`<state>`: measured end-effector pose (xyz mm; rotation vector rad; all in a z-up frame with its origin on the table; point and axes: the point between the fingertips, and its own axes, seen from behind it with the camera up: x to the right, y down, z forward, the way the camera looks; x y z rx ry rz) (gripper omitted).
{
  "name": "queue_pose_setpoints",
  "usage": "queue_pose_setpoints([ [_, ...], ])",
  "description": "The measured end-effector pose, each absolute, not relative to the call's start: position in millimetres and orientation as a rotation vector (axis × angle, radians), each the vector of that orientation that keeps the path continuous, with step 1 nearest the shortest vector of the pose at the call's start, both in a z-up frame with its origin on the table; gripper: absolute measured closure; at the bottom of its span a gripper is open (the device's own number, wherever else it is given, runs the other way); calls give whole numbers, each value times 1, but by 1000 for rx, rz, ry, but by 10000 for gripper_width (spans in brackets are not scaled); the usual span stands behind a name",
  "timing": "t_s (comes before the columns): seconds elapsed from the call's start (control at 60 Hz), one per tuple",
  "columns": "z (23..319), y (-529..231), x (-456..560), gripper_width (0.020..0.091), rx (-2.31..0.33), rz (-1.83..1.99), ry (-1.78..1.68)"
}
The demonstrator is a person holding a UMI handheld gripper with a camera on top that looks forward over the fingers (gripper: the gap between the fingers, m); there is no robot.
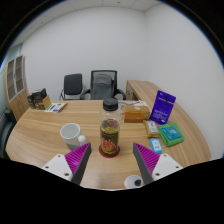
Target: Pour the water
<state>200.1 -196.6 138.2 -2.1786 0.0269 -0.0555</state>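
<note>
A clear bottle with a dark cap and a red and yellow label stands upright on the wooden table, on a round dark coaster. It sits just ahead of my gripper, roughly in line with the gap between the fingers. A white cup stands to the bottom left of the bottle, ahead of the left finger. The purple pads are spread wide apart and nothing is between them. A small white round thing lies on the table close to the right finger.
Teal boxes and a purple book lie on the table to the right. Two black office chairs stand behind the table by the white wall. A shelf stands at the left, with small items on the table near it.
</note>
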Motion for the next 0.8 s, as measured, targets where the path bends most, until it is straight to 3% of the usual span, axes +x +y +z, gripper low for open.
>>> queue_pose_setpoints([
  [0.15,178,-272,164,246,-2203,-103,74],
  [0.35,205,-344,114,249,-2218,-93,117],
  [0.8,222,-383,94,251,-2218,-134,152],
])
